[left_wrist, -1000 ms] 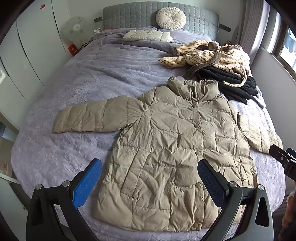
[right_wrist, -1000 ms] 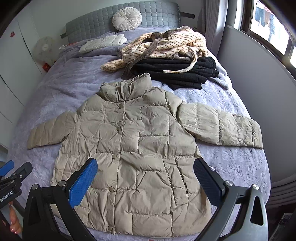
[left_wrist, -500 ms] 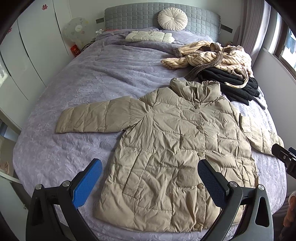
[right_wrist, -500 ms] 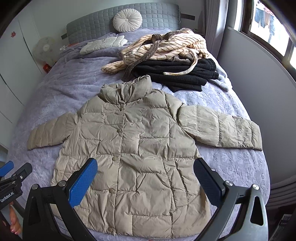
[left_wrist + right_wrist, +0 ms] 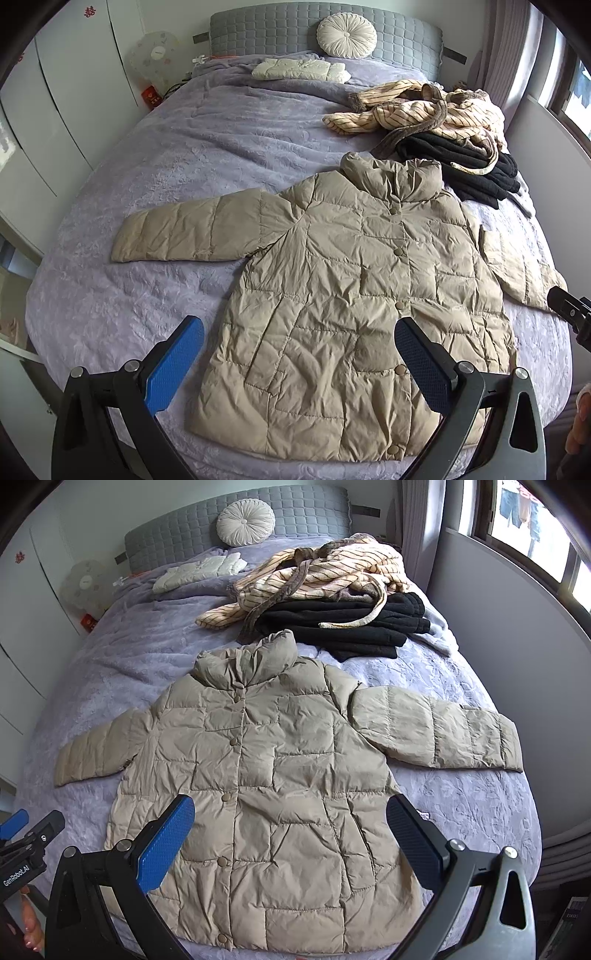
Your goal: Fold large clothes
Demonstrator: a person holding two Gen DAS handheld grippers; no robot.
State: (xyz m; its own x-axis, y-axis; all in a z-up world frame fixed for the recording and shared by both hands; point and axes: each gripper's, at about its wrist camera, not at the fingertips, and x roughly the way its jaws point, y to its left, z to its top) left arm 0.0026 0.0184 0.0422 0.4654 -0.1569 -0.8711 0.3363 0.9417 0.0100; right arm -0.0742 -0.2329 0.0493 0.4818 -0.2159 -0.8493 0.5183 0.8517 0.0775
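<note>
A beige quilted puffer jacket (image 5: 354,288) lies flat and buttoned on the purple bed cover (image 5: 184,166), front up, both sleeves spread out sideways. It also shows in the right wrist view (image 5: 273,782). My left gripper (image 5: 299,354) is open and empty, held above the jacket's lower left hem. My right gripper (image 5: 291,830) is open and empty above the lower right half of the jacket. Neither touches the fabric.
A heap with a striped cream robe (image 5: 417,110) over folded black clothes (image 5: 465,162) lies behind the collar. A folded white garment (image 5: 299,70) and a round cushion (image 5: 347,37) sit by the grey headboard. A wall (image 5: 517,646) runs along the bed's right side.
Both grippers have drifted slightly, so the jacket sits a little lower in each view. The jacket itself has not moved and both grippers stay open.
</note>
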